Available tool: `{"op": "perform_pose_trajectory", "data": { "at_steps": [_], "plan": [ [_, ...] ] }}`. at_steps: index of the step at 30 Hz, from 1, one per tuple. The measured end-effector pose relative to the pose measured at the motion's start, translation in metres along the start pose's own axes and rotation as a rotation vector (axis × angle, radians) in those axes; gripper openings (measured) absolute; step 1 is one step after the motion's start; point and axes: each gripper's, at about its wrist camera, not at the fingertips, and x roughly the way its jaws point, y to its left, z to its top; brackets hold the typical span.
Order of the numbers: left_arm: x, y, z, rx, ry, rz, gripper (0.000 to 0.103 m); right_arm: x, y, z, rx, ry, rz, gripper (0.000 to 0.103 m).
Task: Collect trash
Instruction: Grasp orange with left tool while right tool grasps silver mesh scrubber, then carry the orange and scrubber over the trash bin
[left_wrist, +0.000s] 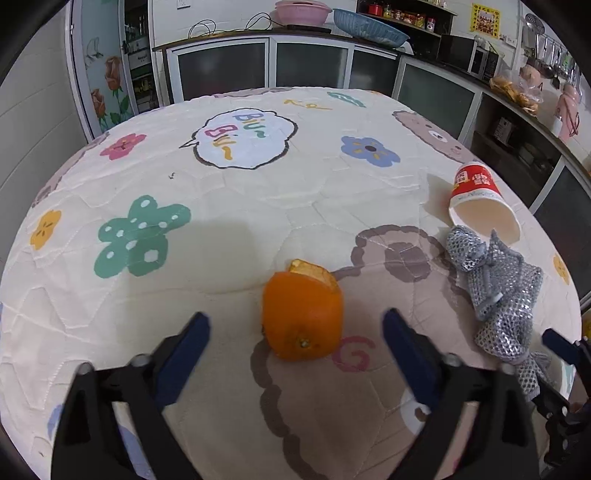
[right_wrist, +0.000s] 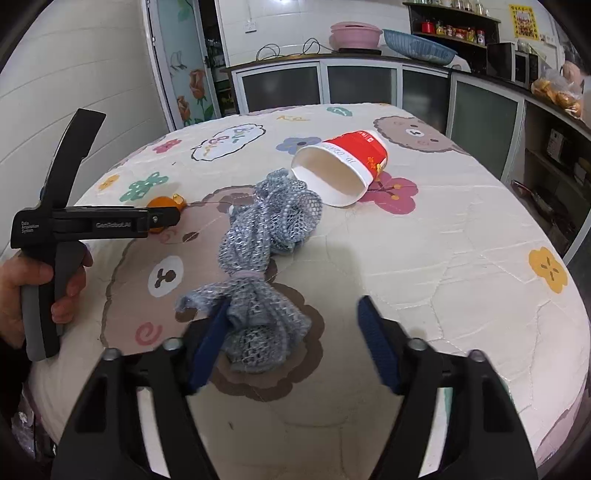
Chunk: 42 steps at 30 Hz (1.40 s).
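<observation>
An orange peel (left_wrist: 302, 318) lies on the quilted cartoon table cover (left_wrist: 258, 192), just ahead of my open left gripper (left_wrist: 295, 326), between its blue fingers without touching them. A grey mesh net bag (right_wrist: 264, 258) lies crumpled in front of my open right gripper (right_wrist: 291, 317); its near end rests against the left finger (right_wrist: 210, 339). A red-and-white paper cup (right_wrist: 341, 168) lies on its side beyond the net, mouth toward me. The net (left_wrist: 495, 291) and cup (left_wrist: 480, 203) also show in the left wrist view. The left gripper body (right_wrist: 92, 221) hides part of the orange peel (right_wrist: 161, 204) in the right wrist view.
Cabinets with a counter (left_wrist: 266, 37) stand behind the table, carrying a pink basin (left_wrist: 303, 11) and a blue basket (left_wrist: 369, 26). A side counter (right_wrist: 554, 99) with a microwave (right_wrist: 506, 62) runs along the right. The table edge curves close below both grippers.
</observation>
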Motion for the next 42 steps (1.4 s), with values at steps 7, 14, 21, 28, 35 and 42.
{"op": "perform_pose_trajectory", "data": {
  "at_steps": [7,14,21,28,35,42],
  "plan": [
    [0.004,-0.008,-0.003,0.032,0.014,-0.017,0.032,-0.001,0.002,-0.001,0.003,0.027,0.05,0.027],
    [-0.013,-0.001,-0.002,-0.04,-0.005,-0.13,0.027,-0.011,0.003,-0.001,0.027,0.008,0.078,0.015],
    [-0.041,0.001,-0.006,-0.058,-0.038,-0.166,0.027,-0.03,0.003,0.001,0.045,-0.015,0.105,0.015],
    [-0.07,-0.004,-0.026,-0.043,-0.058,-0.193,0.027,-0.059,0.004,-0.001,0.06,-0.052,0.11,0.015],
    [-0.097,-0.013,-0.049,-0.029,-0.071,-0.232,0.027,-0.092,0.005,-0.008,0.06,-0.079,0.083,0.015],
    [-0.123,-0.031,-0.072,0.007,-0.078,-0.279,0.027,-0.127,-0.006,-0.029,0.076,-0.09,0.037,0.015]
  ]
}}
